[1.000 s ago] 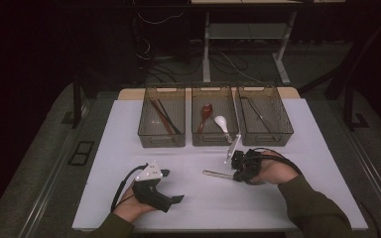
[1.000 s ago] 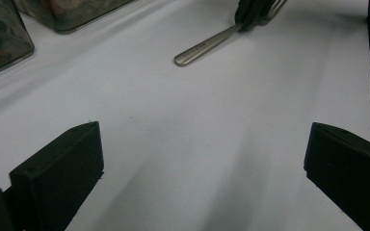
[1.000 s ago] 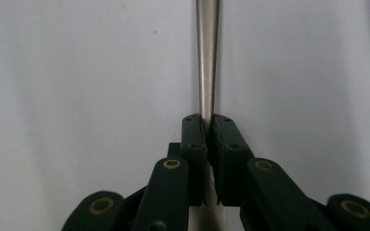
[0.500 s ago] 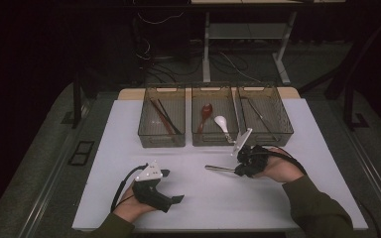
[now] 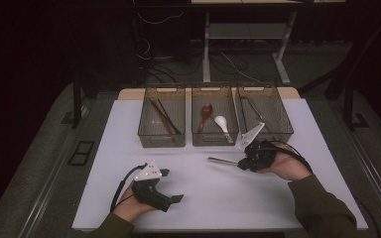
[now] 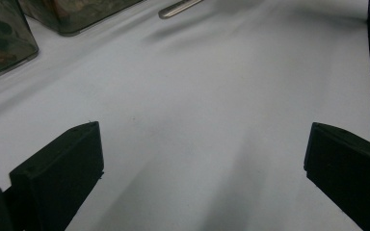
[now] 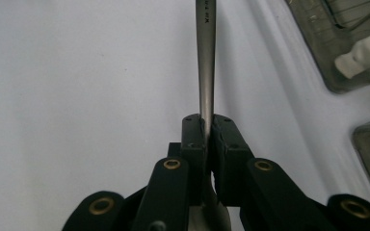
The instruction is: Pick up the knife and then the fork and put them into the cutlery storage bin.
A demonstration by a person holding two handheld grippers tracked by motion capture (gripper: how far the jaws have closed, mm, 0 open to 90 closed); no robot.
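Left gripper [image 5: 171, 186] rests low on the white table surface [image 5: 203, 198] near the front edge, its jaws spread wide with bare tabletop between them in the left gripper view. Behind stand three smoke-tinted clear plastic bins: the left bin [image 5: 161, 123] holds dark chopsticks [image 5: 164, 117], the middle bin [image 5: 215, 123] a reddish-brown spoon [image 5: 205, 115] and a white ceramic spoon [image 5: 222, 124], the right bin [image 5: 264, 115] thin metal utensils — type not discernible. Right gripper [image 5: 242, 163] sits just in front of the middle and right bins, its jaws clamped on a slim silver metal utensil handle [image 7: 205, 62]; the handle projects leftward, just above the table.
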